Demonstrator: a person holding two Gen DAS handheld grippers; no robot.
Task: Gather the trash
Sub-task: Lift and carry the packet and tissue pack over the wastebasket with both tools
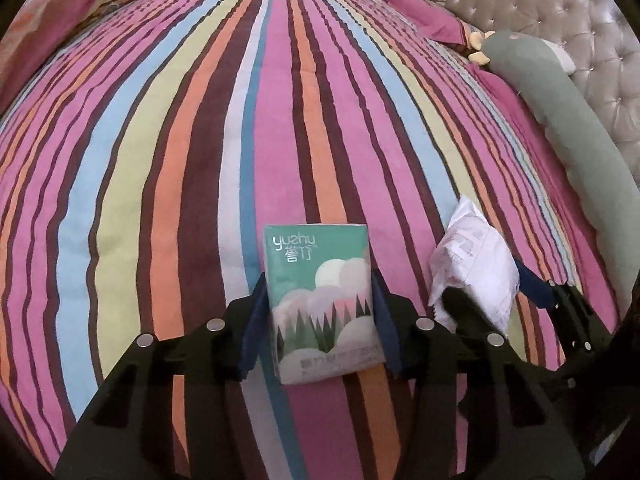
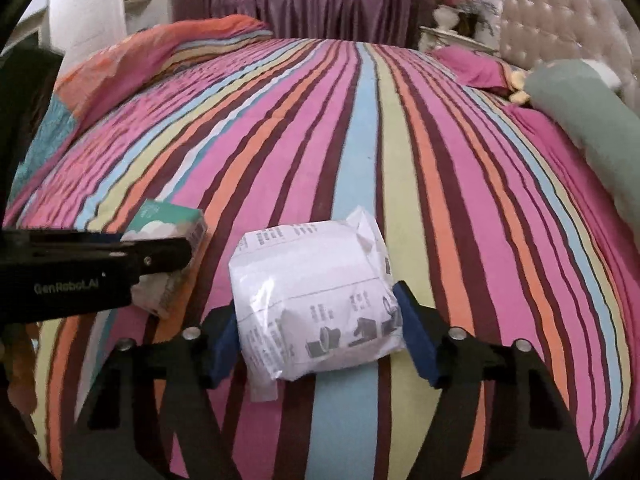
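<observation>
Left gripper (image 1: 320, 312) clamped on green tissue pack (image 1: 324, 304) over striped bedspread (image 1: 160, 160), right gripper (image 2: 316, 332) pinching white wrapper (image 2: 316, 300) just right of the pack

"yuzhu" on tissue pack (image 1: 324, 304) ("GenRobot.AI" on tool (image 2: 96, 272))

Each camera sat close behind its own gripper, tilted down across the striped bedspread (image 1: 160, 160) toward the tufted headboard (image 1: 560, 20) at two o'clock. Both views shared the bedspread, the white packet (image 2: 316, 304) and the green pack (image 1: 324, 304).
</observation>
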